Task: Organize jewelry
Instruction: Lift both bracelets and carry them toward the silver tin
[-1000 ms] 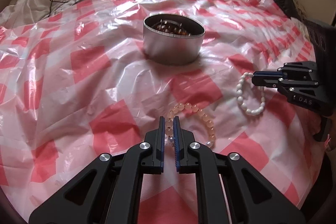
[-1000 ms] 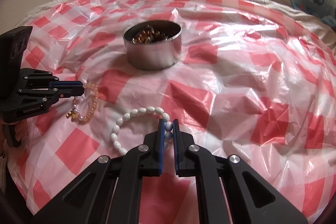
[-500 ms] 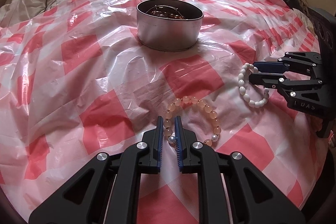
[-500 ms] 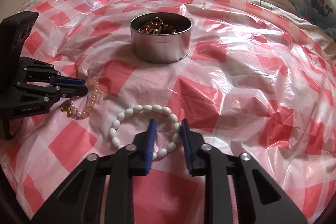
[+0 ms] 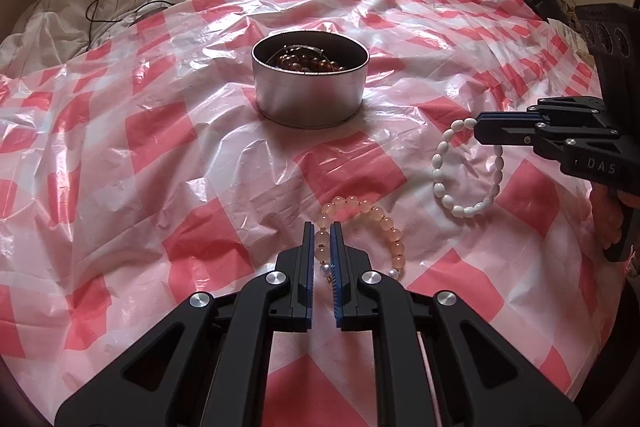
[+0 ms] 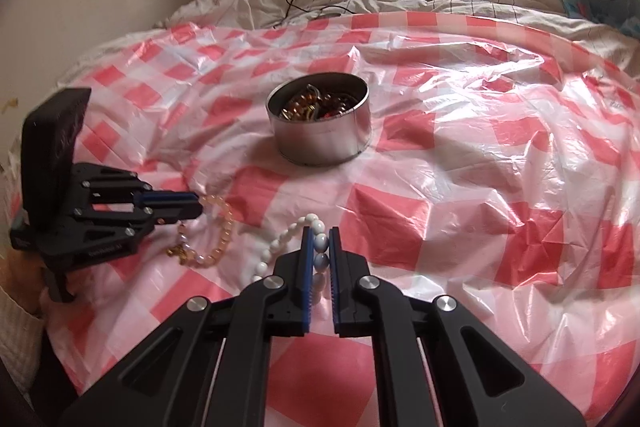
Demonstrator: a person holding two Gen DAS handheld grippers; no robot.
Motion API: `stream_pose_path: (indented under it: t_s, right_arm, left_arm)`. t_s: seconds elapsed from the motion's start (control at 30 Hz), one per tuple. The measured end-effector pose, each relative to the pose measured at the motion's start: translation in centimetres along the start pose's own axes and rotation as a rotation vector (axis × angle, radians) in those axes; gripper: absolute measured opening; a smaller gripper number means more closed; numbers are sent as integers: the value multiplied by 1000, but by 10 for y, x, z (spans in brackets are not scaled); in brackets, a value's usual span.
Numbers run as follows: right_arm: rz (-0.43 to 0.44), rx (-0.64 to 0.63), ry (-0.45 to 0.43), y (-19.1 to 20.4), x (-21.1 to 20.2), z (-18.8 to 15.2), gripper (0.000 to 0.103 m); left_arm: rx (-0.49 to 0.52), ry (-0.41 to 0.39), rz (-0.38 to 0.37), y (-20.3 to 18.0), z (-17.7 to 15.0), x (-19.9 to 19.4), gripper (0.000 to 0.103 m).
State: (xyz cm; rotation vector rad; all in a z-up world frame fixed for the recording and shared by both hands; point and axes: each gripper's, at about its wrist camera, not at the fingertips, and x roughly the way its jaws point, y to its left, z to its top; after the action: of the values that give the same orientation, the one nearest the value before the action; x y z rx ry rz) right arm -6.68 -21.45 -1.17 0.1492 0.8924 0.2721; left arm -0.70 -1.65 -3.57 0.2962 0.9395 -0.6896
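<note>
Red-checked plastic sheet (image 5: 168,163) covers the bed, silver tin (image 5: 310,91) of jewelry at its middle. Left gripper (image 5: 320,239) is clamped on the peach bead bracelet (image 5: 376,223), low on the sheet. Right gripper (image 6: 319,243) pinches the white bead bracelet (image 5: 466,167), lifted and dangling, right of the tin.

A round silver tin (image 5: 310,95), open-topped and upright, stood near the middle of the checked sheet (image 5: 120,155), holding a tangle of brown and gold beads. Nearer the front edge, a peach bead bracelet (image 5: 372,223) with pearl ends was pinched between gripper fingers. To its right a white oval-bead bracelet (image 5: 464,187) hung lifted, clamped at its top.
</note>
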Motion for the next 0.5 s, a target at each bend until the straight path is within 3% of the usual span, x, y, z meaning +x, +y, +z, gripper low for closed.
stream_pose_path:
  t_s: [0.2, 0.5]
  right_arm:
    - [69, 53, -33, -6, -7, 4, 8]
    - [115, 94, -95, -14, -19, 10, 8]
  left_arm:
    - [29, -17, 10, -8, 3, -8, 7]
    - [98, -52, 115, -24, 12, -20, 7]
